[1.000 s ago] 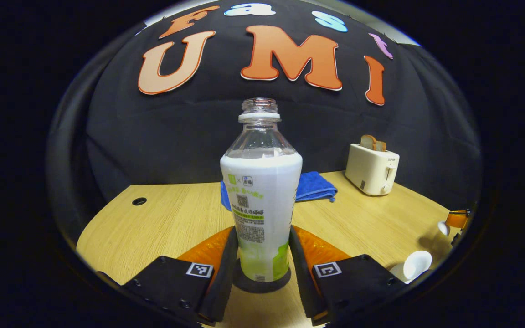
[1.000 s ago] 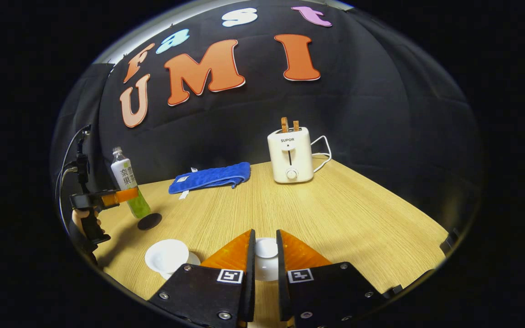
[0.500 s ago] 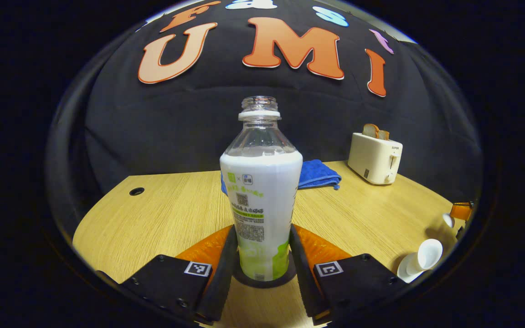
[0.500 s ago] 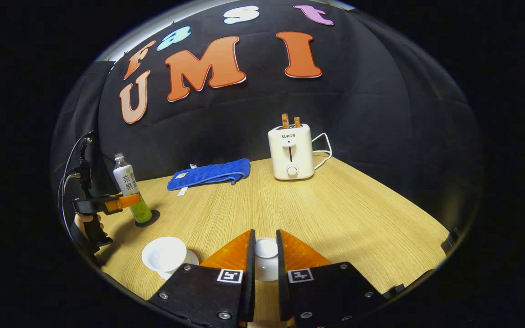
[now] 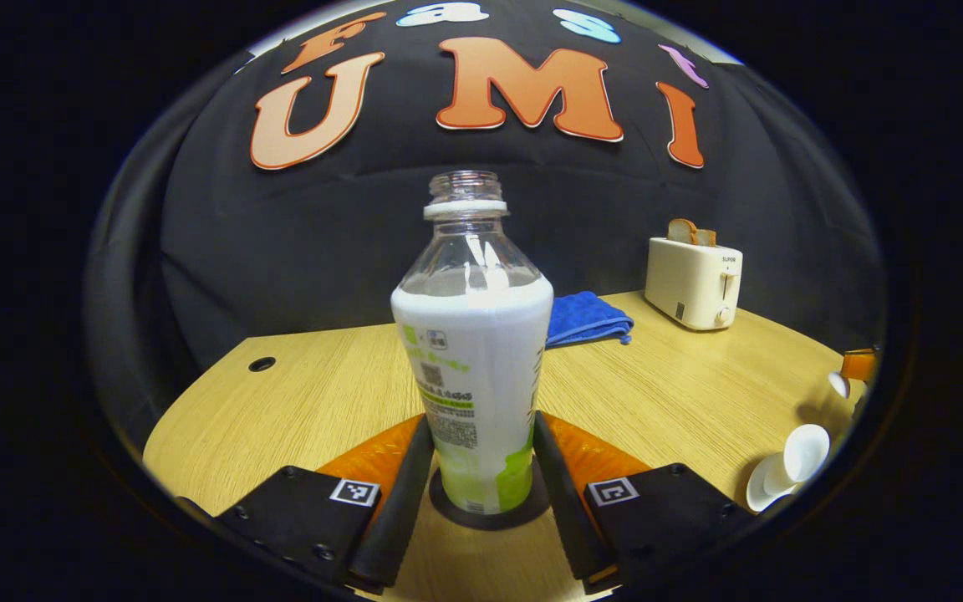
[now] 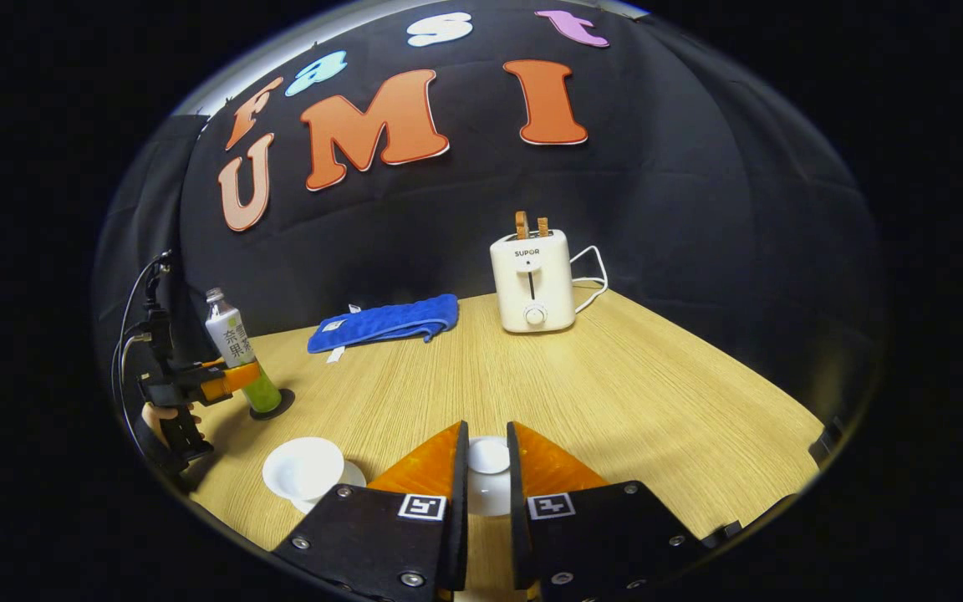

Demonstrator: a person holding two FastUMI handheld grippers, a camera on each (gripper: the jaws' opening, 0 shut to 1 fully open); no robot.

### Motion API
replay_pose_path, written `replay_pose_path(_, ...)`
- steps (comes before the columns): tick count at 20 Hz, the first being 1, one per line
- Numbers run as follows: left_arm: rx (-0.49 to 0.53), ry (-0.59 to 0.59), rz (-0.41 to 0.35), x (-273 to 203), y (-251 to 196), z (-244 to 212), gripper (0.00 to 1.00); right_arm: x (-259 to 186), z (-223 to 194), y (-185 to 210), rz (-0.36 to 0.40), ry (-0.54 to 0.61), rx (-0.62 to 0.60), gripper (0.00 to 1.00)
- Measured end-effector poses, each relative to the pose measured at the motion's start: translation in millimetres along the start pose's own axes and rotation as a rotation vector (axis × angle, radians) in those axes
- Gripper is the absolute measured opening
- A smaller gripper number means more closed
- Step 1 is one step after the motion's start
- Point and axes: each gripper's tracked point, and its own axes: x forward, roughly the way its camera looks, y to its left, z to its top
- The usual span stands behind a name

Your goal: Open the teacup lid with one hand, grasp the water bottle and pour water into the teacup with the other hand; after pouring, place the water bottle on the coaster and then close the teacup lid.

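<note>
Bottle (image 5: 473,351) on coaster (image 5: 490,510) between slackening left gripper (image 5: 481,468) fingers, contact uncertain; lid (image 6: 488,456) clamped in right gripper (image 6: 486,468); closing teacup (image 6: 304,468) remains.

In the left gripper view, the water bottle (image 5: 471,351) hides the middle of the coaster (image 5: 488,511) and the near end of the blue towel (image 5: 586,318). Whether the left gripper (image 5: 481,468) presses the bottle or merely flanks it cannot be told. At the right edge the teacup (image 5: 791,464) is cut off, and the lid (image 5: 839,384) is too small to make out. In the right gripper view, the fingers (image 6: 456,477) of the right gripper (image 6: 488,477) cover the lid's sides; the hand (image 6: 165,416) under the far gripper is largely hidden
</note>
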Motion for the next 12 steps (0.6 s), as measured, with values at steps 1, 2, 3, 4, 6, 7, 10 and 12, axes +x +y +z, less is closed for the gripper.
replay_pose_path(1, -0.002, 0.003, 0.005, -1, 1, -1, 0.75, -1, 0, 0, 0.0, -0.002, 0.0, 0.22)
replay_pose_path(2, -0.005, 0.005, 0.006, -1, 2, -1, 0.79, 0, 1, 1, 0.001, -0.003, -0.001, 0.22)
replay_pose_path(3, -0.009, 0.003, 0.004, -2, 2, -2, 0.81, 0, 1, 2, 0.002, -0.003, -0.002, 0.22)
replay_pose_path(4, -0.017, 0.002, -0.001, -3, 1, -1, 0.86, -1, 1, 3, 0.003, -0.004, -0.003, 0.22)
replay_pose_path(6, -0.024, 0.0, 0.005, -4, 2, -2, 0.96, -1, 3, 6, 0.007, -0.01, -0.006, 0.22)
replay_pose_path(7, -0.021, -0.003, 0.012, -9, 2, -3, 0.98, -2, 4, 8, 0.01, -0.015, -0.011, 0.22)
replay_pose_path(10, -0.013, -0.015, 0.023, -23, 2, -4, 1.0, -7, 11, 21, 0.031, -0.043, -0.018, 0.22)
replay_pose_path(12, -0.033, -0.01, 0.021, -39, 0, -9, 1.0, -10, 14, 35, 0.062, -0.055, -0.005, 0.21)
